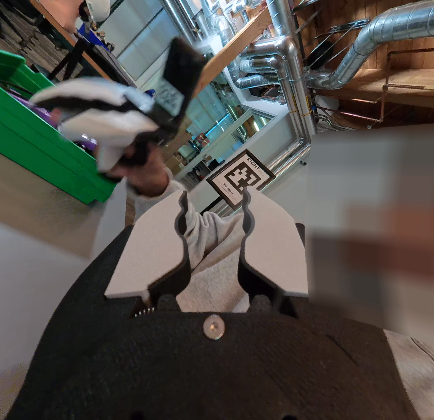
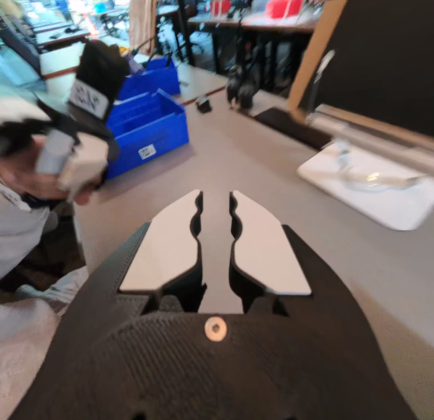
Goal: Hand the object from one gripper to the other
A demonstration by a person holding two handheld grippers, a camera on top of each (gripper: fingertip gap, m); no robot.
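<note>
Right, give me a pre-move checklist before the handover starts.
1. Left gripper empty: ok, jaws apart, only a grey sleeve behind them.
2. Right gripper empty: ok, narrow gap, bare table showing through.
3. Object to hand over located: not ok, neither gripper holds anything.
4. Candidate item on the white tray: cannot tell, blurred.
5. Contents of the blue bins and green bin: cannot tell.
</note>
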